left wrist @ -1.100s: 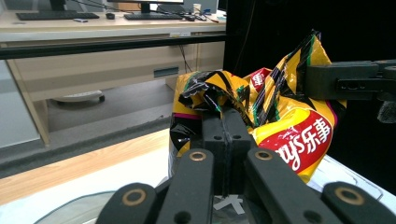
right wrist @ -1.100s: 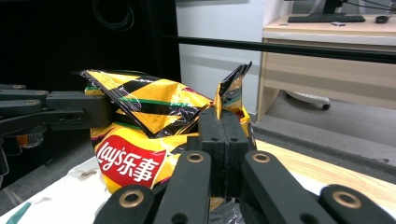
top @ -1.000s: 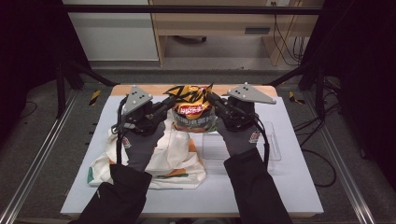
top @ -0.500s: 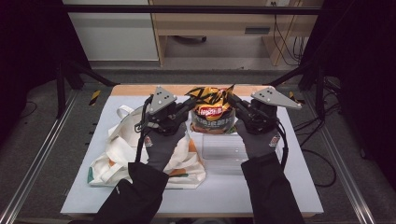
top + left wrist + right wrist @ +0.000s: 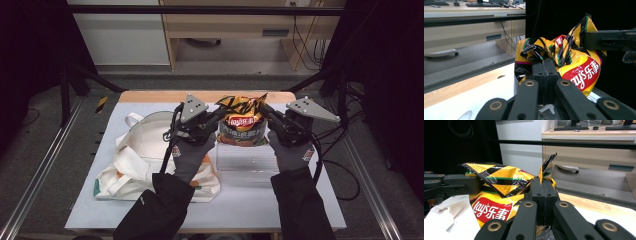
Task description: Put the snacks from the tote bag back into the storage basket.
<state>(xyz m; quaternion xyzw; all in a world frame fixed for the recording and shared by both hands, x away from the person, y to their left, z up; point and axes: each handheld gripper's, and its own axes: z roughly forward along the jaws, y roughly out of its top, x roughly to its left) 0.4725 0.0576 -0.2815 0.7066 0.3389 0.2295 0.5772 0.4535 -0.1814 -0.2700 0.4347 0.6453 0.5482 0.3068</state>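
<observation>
A yellow and black Lay's chip bag (image 5: 243, 121) hangs above the table, held from both sides. My left gripper (image 5: 219, 116) is shut on the bag's left top edge, and my right gripper (image 5: 262, 111) is shut on its right top edge. In the left gripper view the closed jaws pinch the crumpled foil of the chip bag (image 5: 574, 62), with the right gripper (image 5: 589, 40) across it at the right. The right gripper view has its jaws pressed on a folded corner of the chip bag (image 5: 499, 192), and the left gripper (image 5: 477, 185) clamps the far side.
A white cloth tote bag (image 5: 145, 155) with orange and green print lies on the table's left half. A clear plastic box (image 5: 247, 159) stands under the chip bag. The white table top (image 5: 300, 210) ends in a wooden strip (image 5: 150, 96) at the back.
Both hands have carried the chip bag to the right, from above the tote bag's edge to above the clear box. Both grips are unchanged.
</observation>
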